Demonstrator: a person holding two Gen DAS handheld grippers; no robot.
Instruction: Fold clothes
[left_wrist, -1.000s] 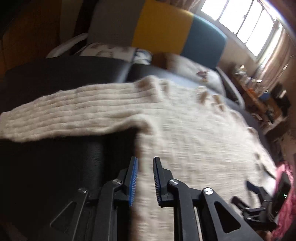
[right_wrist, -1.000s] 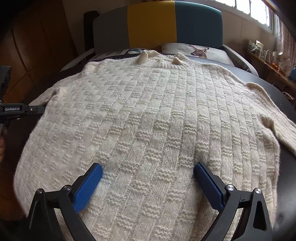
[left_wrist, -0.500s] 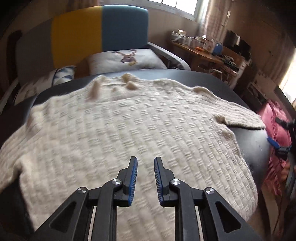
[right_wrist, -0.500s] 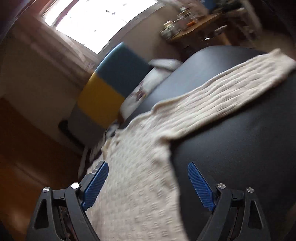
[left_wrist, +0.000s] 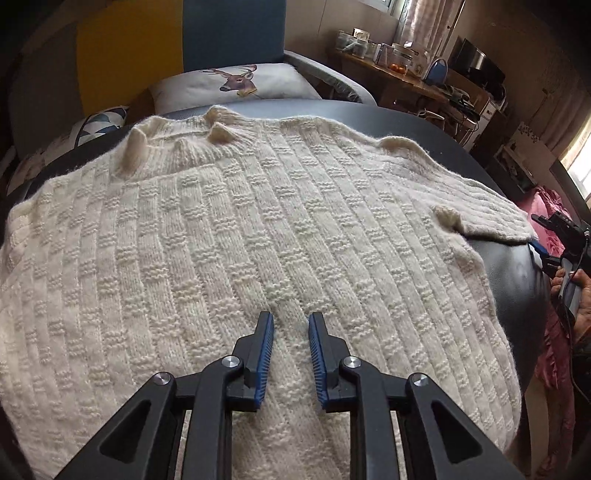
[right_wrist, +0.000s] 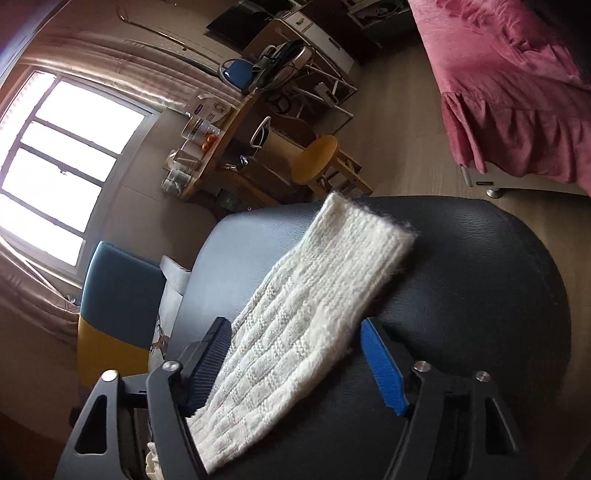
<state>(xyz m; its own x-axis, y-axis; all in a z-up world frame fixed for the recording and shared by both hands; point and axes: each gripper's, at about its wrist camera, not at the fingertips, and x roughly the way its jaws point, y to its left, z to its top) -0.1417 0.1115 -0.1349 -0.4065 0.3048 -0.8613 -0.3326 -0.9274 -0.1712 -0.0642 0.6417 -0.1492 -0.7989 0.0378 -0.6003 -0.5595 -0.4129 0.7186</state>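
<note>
On black table (left_wrist: 517, 266): sweater (left_wrist: 258, 221) flat | L gripper (left_wrist: 291, 332) narrowly apart | R gripper (right_wrist: 295, 354) wide apart, straddling sleeve (right_wrist: 314, 295)

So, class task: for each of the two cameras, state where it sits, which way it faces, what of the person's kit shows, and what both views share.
Left wrist: on the left tool, above the sweater, facing its collar and the deer pillow; the right tool shows at the edge.
Right wrist: on the right tool, tilted, facing along the sleeve, jaws open around it.
Shared: sweater, black table.
</note>
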